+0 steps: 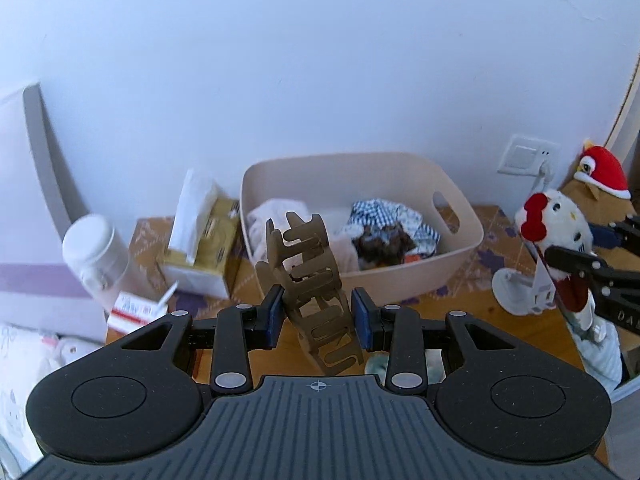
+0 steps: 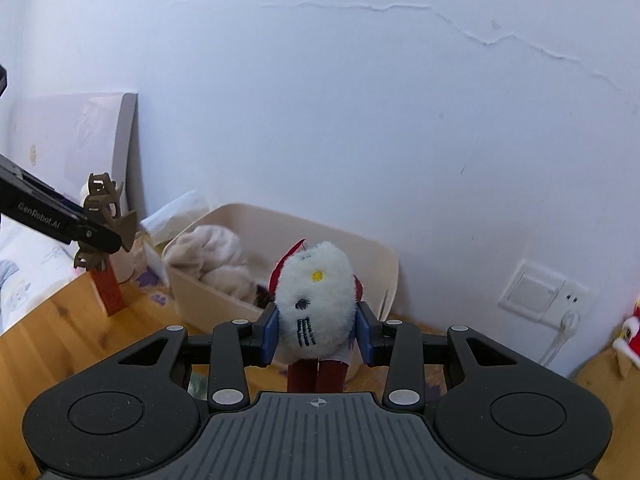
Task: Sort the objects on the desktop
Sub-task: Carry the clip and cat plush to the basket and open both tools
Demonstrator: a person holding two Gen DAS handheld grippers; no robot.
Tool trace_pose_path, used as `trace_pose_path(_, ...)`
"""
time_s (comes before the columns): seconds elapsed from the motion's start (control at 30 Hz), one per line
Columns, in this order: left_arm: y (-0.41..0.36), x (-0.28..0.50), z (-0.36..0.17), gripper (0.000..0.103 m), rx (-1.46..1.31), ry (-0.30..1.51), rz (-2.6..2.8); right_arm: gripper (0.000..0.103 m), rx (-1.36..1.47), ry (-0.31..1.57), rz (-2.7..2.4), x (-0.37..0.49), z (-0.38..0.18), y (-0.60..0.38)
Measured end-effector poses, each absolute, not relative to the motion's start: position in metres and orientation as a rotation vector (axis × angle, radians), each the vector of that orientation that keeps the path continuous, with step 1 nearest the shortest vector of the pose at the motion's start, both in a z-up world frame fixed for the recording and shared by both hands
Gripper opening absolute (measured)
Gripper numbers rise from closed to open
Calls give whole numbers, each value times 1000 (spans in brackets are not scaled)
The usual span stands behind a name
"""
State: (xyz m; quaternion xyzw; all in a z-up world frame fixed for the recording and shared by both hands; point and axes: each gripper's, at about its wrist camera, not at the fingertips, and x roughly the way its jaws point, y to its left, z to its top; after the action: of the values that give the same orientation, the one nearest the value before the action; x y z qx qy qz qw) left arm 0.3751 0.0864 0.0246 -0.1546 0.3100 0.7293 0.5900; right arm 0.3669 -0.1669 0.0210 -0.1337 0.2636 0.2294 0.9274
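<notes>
White plaster wall behind, wooden desk (image 1: pixel 472 312) below, beige bin (image 1: pixel 460 248) against the wall with cloth already in it.

My left gripper (image 1: pixel 318 316) is closed partway on a brown claw hair clip (image 1: pixel 316 280); the blue pads press its sides, and the clip stands tilted, teeth toward the bin. My right gripper (image 2: pixel 316 334) is likewise closed on a white plush toy (image 2: pixel 316 300), pinched at the head, with its dark red legs hanging below the jaws.

Risks, as I judge them:
- The clip is held across a narrow, slotted body, so a twist of the wrist could let it pivot or spring out before it reaches the bin.
- The plush is soft, so the pads may slide through the fur and drop it short, on the desk.
- Both tools head for one bin, so they could knock together over it.
- The tissue box (image 1: pixel 204 248) and white bottle (image 1: pixel 96 256) stand just left of the bin, within reach of a careless sweep.

Pose: both grippers are raised off the desk and angled downward toward the bin, left one further left.
</notes>
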Motion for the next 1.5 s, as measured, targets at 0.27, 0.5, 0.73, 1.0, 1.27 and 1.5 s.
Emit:
trace_pose_path(0.27,113,380,32,37,-329,703,1667,37,-296,532,447,396,30,-169)
trace_pose_path(0.5,140,385,38,37,-274,701,1655,37,-294,520,430,426,35,-167)
trace_pose_path(0.73,173,379,29,37,-288,701,1671,37,-292,539,408,465,27,-154)
trace_pose_path(1.0,208,378,21,37,-262,723,1660,37,-234,600,414,498,-2,-135)
trace_pose_path(1.27,240,362,-9,37,-311,734,1726,37,-231,661,446,519,-35,-110)
trace_pose_path(1.5,259,351,-32,37,-384,798,1749,37,-238,709,445,527,-60,-92)
